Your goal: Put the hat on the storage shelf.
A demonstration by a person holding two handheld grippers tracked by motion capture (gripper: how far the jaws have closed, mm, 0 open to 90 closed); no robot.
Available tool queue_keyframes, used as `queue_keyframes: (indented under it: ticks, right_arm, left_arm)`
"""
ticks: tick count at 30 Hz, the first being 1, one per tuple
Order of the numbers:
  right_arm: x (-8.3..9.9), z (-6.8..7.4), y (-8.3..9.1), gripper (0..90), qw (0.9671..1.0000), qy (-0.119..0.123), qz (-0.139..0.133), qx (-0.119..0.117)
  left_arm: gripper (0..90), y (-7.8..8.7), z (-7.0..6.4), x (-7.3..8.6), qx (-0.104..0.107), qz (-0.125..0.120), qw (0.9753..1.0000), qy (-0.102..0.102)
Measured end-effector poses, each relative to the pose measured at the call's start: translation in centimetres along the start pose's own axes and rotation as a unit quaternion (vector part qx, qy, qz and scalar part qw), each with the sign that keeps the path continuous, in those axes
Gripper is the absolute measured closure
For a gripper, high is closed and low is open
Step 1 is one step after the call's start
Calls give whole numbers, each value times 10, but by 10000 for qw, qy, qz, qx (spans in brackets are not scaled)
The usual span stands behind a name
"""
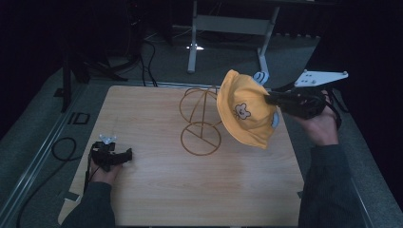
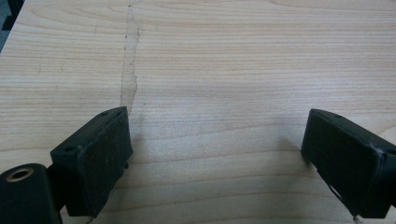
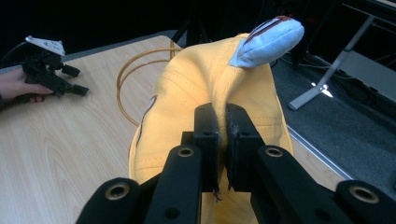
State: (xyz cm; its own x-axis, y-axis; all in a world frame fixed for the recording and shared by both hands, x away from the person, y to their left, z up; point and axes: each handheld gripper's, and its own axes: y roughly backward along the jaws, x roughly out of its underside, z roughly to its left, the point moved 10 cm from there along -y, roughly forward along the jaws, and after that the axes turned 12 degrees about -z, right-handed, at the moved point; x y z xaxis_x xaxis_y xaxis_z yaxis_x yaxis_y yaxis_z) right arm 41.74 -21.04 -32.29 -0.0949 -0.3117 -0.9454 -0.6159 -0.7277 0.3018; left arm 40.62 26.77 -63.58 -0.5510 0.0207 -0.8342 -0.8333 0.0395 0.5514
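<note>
- Left hand-held gripper (image 1: 127, 155) rests low on the wooden counter (image 1: 157, 199) near its left edge — jaws spread wide, nothing between them.
- Gold wire stand (image 1: 200, 122) sits mid-counter, bare.
- Yellow bear hat (image 1: 244, 110) hangs in the air just right of the stand — pinched at its fabric by the right hand-held gripper (image 3: 223, 135), jaws clamped tight.

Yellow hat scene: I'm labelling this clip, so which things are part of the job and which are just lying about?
In the job: yellow hat, clamped in the right gripper; wire stand beside it.
Lying about: left gripper, open on the table; cable; metal frame.
</note>
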Motion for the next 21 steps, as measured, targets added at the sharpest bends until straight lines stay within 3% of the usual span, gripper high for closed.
queue_keyframes:
  ticks: [21]
  right_arm:
    - [-22, 11, -18, 846, 9994, 48, -264, -226]
  left_arm:
    - [87, 0, -1, 0, 21, 2, 10000, -11]
